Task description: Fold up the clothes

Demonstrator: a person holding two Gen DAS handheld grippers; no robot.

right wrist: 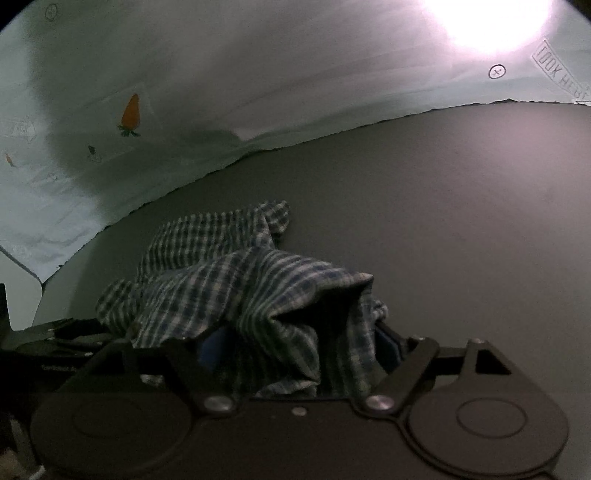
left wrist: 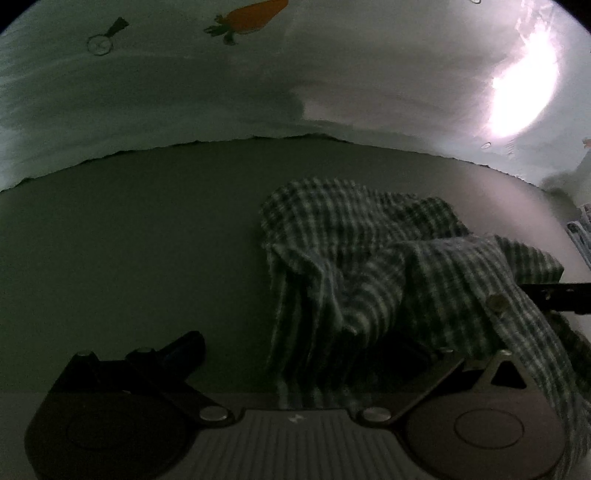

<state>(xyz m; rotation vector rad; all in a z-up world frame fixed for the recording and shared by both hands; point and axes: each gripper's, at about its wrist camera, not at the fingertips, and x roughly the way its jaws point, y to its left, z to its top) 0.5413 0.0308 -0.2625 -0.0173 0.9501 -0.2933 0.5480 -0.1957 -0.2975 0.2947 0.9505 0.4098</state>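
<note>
Dark grey tabletop [right wrist: 461, 206] had the checked shirt [right wrist: 236, 280] crumpled on it – soft, floppy stuff, best grabbed by an edge. Right gripper [right wrist: 299, 343] stood wide with cloth draped between; left gripper [left wrist: 310, 354] – couldn't tell.

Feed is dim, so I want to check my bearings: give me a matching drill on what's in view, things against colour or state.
Things:
1. checked shirt
2. carrot print
3. work surface
4. backdrop sheet

Descriptions:
A. orange
B. crumpled in a heap
C. plain dark grey
D. pale, with printed marks

Pairs: 1-B, 2-A, 3-C, 4-D
</note>
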